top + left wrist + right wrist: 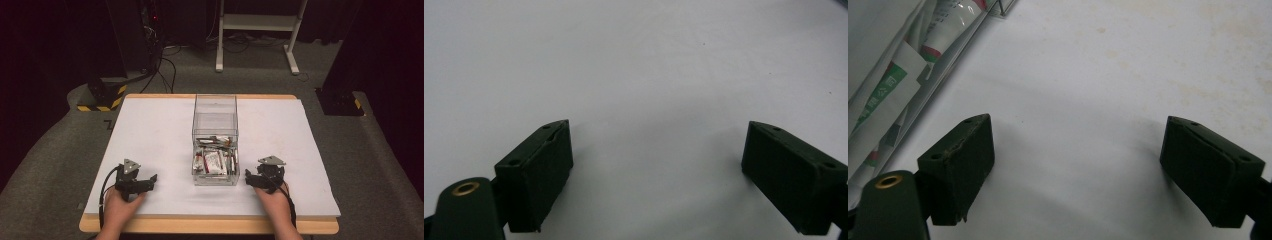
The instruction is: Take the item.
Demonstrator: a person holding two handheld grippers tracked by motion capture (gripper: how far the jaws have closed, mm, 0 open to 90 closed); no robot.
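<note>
High view shows the clear box [215, 145] of packets mid-table between both resting grippers, nothing apparently begun and bare white table [150, 135] all round; left gripper view has its jaws spread and empty, right gripper view likewise, just beside the box wall [948, 55].
</note>
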